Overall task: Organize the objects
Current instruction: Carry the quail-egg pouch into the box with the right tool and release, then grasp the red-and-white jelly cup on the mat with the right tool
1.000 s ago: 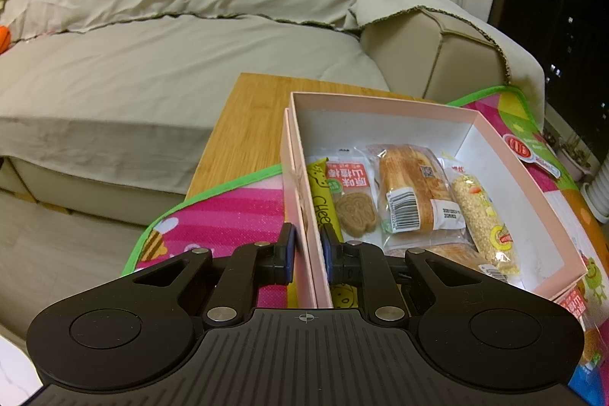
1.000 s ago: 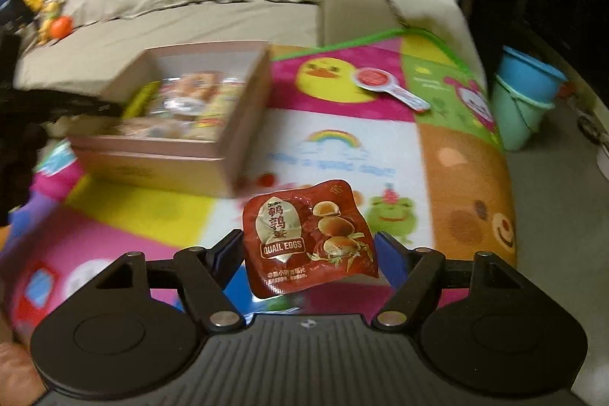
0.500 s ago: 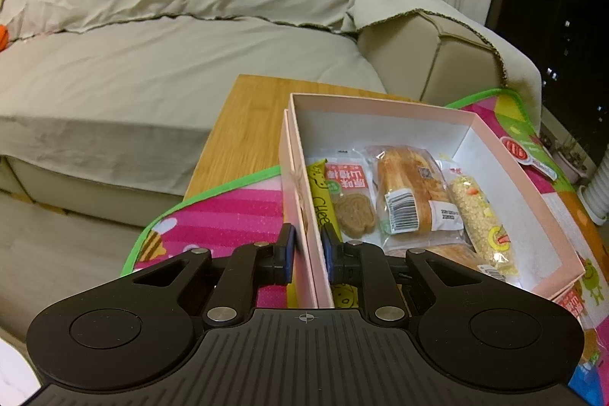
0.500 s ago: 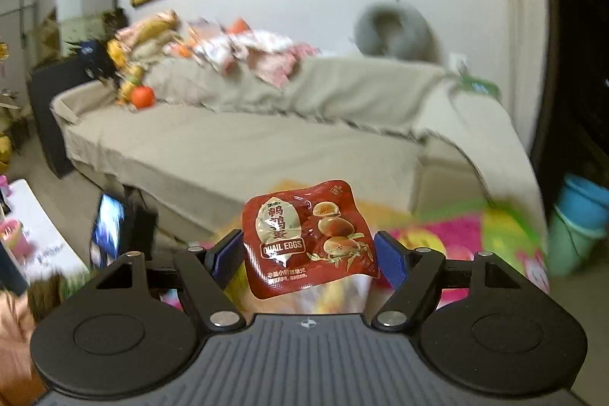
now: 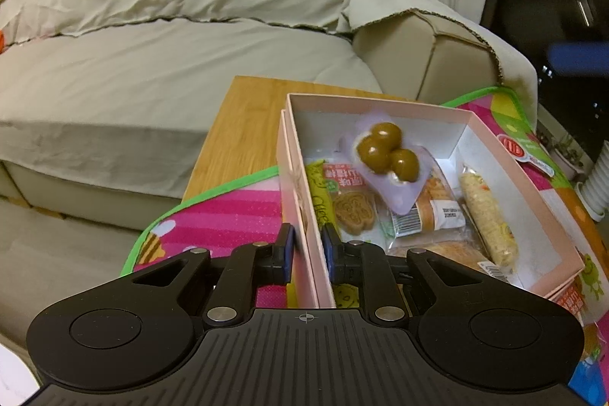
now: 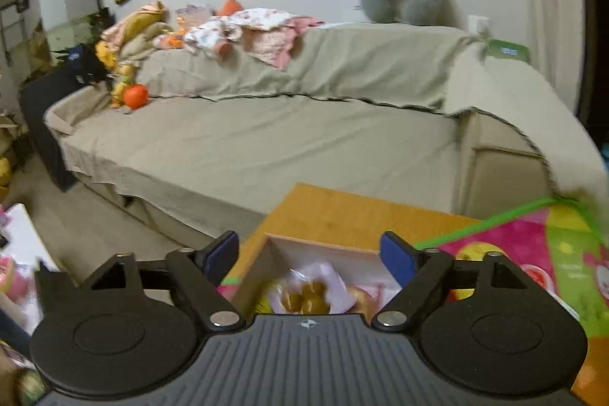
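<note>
While the box is pinned in place, the drop happens:

Left gripper [image 5: 307, 248]: clamped on the near-left wall of the pink box [image 5: 529, 193], one pad outside, one inside. It has not budged from that wall over the last second, so the box stays braced.

Box contents, left to right: a yellow-green packet [image 5: 319, 204] against the left wall, a round brown biscuit pack [image 5: 353, 215], a wrapped bread roll [image 5: 437, 204], a pale rice-crisp bar [image 5: 489, 215] on the right.

Quail egg pack [image 5: 388, 158]: half a second ago it sat between the right gripper's pads; now it shows clear side up, three brown eggs visible, blurred, over the bread roll inside the box. Whether it has landed or is still falling cannot be told.

Right gripper [image 6: 308, 253]: its jaws have just been opening and now stand wide apart with nothing between them. It hangs above the far end of the box, the pack visible below in its own view.

Surroundings: the box sits on a colourful play mat [image 5: 228, 227] over a wooden table [image 5: 243, 124], with the covered sofa [image 5: 152, 75] behind.

Meaning for the task: one more snack looks to be in the box; the right gripper is free for the next item.
</note>
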`<action>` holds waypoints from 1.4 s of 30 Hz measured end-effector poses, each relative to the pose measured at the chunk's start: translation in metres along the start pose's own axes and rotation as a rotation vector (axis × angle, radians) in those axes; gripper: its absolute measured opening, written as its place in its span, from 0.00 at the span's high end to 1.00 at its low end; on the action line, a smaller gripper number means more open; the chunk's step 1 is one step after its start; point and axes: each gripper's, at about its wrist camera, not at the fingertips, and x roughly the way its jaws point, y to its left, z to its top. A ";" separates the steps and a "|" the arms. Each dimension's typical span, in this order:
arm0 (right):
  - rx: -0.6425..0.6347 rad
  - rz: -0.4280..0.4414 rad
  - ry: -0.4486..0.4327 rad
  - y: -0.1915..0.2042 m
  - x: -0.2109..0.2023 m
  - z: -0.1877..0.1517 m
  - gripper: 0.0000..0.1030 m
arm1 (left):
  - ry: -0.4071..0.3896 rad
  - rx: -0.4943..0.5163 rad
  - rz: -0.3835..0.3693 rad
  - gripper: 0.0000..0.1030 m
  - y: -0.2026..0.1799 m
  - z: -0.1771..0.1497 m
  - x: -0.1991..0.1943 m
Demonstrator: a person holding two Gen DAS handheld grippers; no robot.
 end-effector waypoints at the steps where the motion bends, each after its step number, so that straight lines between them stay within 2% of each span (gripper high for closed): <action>1: -0.007 -0.033 0.003 -0.006 -0.003 -0.007 0.17 | -0.001 0.001 0.000 0.82 0.000 0.000 0.000; 9: 0.063 -0.216 0.070 -0.066 -0.035 -0.076 0.13 | 0.001 0.001 0.004 0.82 -0.002 0.000 0.001; 14: 0.171 -0.308 0.115 -0.107 -0.049 -0.118 0.08 | -0.001 -0.010 0.008 0.83 -0.002 -0.001 0.000; 18: 0.279 -0.377 0.124 -0.124 -0.048 -0.142 0.08 | -0.008 -0.008 0.005 0.83 -0.001 -0.002 0.000; 22: 0.371 -0.430 0.102 -0.136 -0.050 -0.149 0.08 | 0.002 0.001 0.010 0.83 -0.002 -0.001 0.000; 28: 0.523 -0.454 0.059 -0.148 -0.062 -0.146 0.08 | 0.018 0.026 0.020 0.83 -0.005 0.000 0.000; 36: 0.490 -0.493 0.044 -0.159 -0.074 -0.149 0.07 | 0.020 0.026 0.035 0.84 -0.007 0.000 0.000; 42: 0.357 -0.450 0.055 -0.161 -0.061 -0.155 0.07 | 0.017 0.016 0.044 0.84 -0.007 -0.001 0.000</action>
